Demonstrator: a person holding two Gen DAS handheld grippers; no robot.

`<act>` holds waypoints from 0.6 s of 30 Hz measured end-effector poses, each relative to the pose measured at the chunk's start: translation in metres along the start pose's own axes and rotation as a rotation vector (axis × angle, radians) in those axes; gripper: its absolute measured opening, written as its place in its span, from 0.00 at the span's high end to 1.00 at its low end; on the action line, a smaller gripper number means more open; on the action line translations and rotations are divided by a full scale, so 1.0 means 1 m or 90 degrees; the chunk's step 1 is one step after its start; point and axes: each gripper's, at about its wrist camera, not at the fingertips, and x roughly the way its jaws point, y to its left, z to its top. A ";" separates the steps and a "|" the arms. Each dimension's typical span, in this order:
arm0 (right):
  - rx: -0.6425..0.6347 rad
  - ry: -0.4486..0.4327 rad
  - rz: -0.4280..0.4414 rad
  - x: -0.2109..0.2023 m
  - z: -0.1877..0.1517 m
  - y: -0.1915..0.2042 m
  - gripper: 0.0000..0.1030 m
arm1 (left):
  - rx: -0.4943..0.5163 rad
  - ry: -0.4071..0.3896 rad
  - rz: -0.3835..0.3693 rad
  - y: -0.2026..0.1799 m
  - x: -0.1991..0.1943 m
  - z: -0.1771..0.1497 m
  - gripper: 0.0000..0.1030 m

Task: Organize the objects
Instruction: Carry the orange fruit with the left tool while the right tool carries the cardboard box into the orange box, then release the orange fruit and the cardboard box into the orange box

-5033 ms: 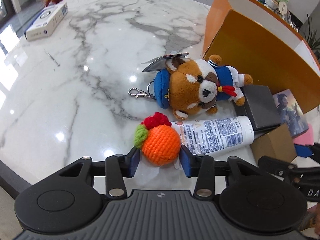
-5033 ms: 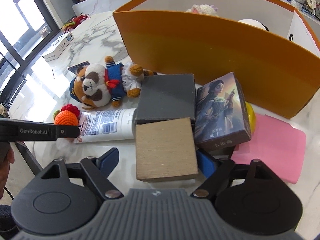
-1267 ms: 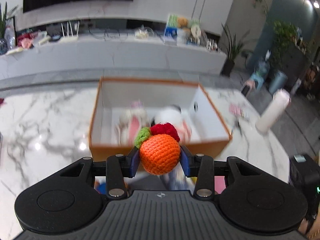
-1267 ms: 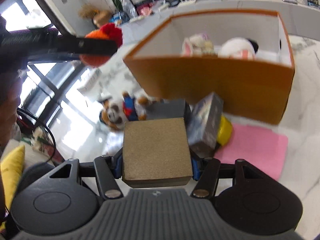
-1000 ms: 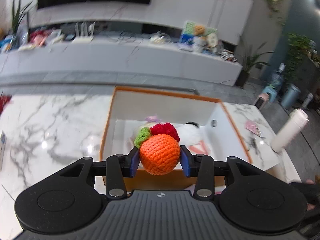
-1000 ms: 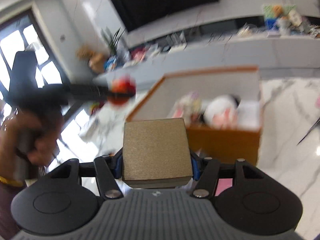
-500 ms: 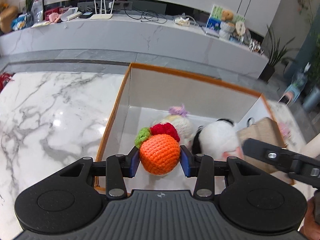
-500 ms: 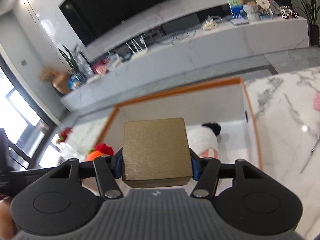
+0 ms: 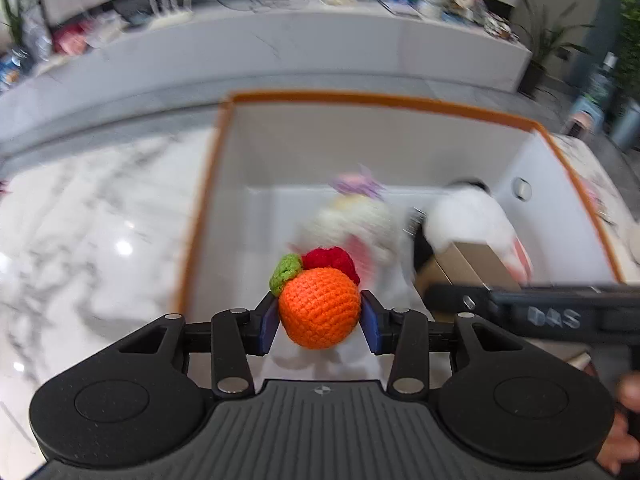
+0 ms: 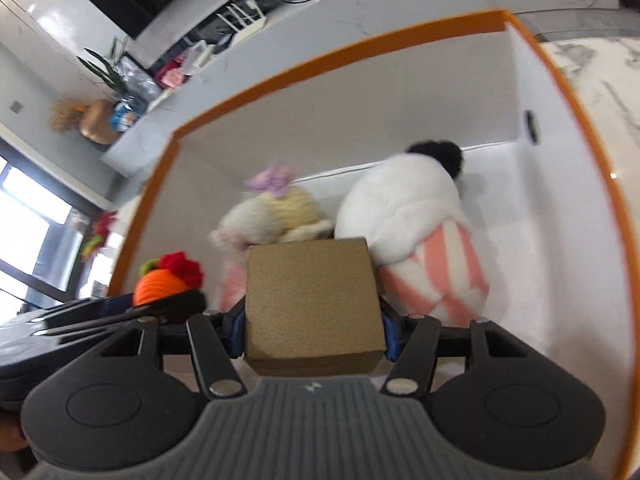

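My left gripper [image 9: 319, 316] is shut on an orange crochet ball [image 9: 319, 308] with a green and red top, held over the open orange box [image 9: 360, 99] with white inside walls. My right gripper [image 10: 313, 330] is shut on a tan cardboard box [image 10: 312, 304], held low inside the same orange box [image 10: 320, 64]. The crochet ball also shows in the right wrist view [image 10: 164, 284], to the left of the tan box. The tan box shows in the left wrist view [image 9: 472, 266] at the right.
Inside the orange box lie a cream plush with a purple flower [image 10: 276, 208] and a white plush with pink stripes [image 10: 416, 220]. A white marble tabletop [image 9: 88, 240] lies left of the box. A long white counter [image 9: 280, 40] runs behind.
Both grippers have moved down and forward toward the inside of the orange box, each still holding its object. The tan box now sits close in front of the plush toys.
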 end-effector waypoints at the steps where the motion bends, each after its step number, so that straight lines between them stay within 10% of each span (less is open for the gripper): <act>1: -0.015 -0.005 -0.027 -0.001 0.002 -0.003 0.40 | -0.004 0.019 -0.023 -0.002 0.004 0.000 0.53; 9: -0.056 0.027 -0.071 0.001 0.001 -0.009 0.41 | 0.012 0.097 0.024 -0.015 0.042 -0.003 0.51; 18: -0.055 0.024 -0.088 -0.005 0.001 0.000 0.24 | 0.026 0.062 0.040 -0.018 0.037 -0.006 0.36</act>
